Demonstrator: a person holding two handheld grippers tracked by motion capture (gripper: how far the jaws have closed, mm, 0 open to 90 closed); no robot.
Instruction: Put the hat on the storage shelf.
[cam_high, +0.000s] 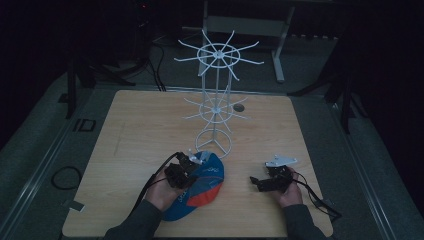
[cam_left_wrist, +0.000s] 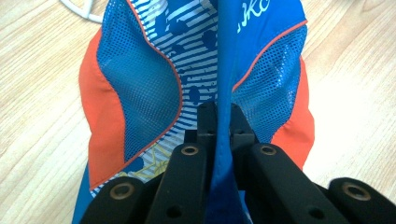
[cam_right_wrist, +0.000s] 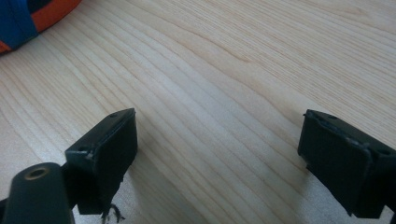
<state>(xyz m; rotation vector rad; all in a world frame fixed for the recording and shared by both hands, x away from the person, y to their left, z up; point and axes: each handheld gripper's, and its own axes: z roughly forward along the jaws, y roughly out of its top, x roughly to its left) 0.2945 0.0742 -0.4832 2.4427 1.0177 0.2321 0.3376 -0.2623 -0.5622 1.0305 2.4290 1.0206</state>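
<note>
The cap (cam_high: 200, 187) lies flat on the counter (cam_high: 130, 130) just in front of the rack's (cam_high: 216, 95) ring foot, its crown end nearly touching that ring and its long axis slanting back from there toward the person's left. The left claw (cam_left_wrist: 219, 121) is clenched on it: in the left gripper view the two black jaws pinch a raised blue fold that runs along the cap's middle, with mesh and orange panels falling away to either side. The rack stands straight ahead of this claw, just beyond the cap, so any lift toward a hook would go forward and up, the lower tier of hooks being the nearer one. The right claw (cam_right_wrist: 217, 154) is released, jaws wide apart over bare wood, well to the right of the cap; in the right gripper view an orange and blue edge of the cap peeks in at the upper left corner. The left hand (cam_high: 162, 192) is plainly the nearer one to the rack's foot, and I judge that it would do the carrying.
</note>
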